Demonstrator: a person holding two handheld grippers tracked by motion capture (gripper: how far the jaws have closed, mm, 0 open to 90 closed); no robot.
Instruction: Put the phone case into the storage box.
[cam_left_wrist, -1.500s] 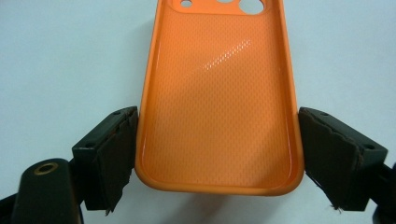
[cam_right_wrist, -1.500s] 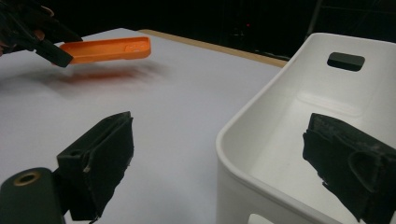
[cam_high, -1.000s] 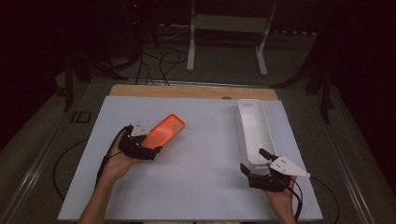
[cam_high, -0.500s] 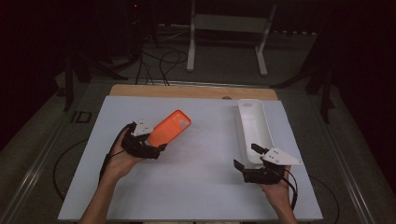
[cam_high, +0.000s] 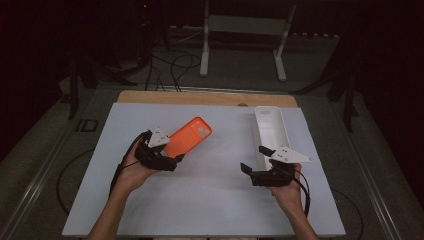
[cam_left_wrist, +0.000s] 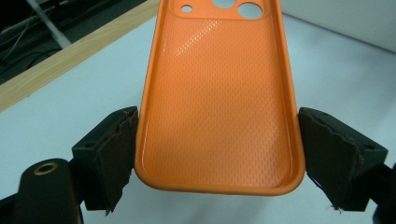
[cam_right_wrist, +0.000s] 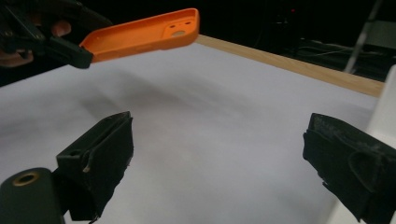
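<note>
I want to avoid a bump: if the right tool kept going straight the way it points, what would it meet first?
Probably nothing soon: ahead of the right tool lies bare white table; the orange phone case hangs higher, up to the left. Depth is hard to judge.

White board (cam_high: 210, 200) covers most of the table, w/ a strip of bare wood (cam_high: 200, 97) along its far edge. Long white tray (cam_high: 270, 127) lies on the board's right side, lengthwise front to back, open side up. Metal rails run down both sides of the table. Beyond it, dark floor: loose black cables (cam_high: 170, 65) on the left, white stand legs (cam_high: 240, 47) in the middle. Small black square thing (cam_high: 86, 125) just off the board's left edge.
</note>
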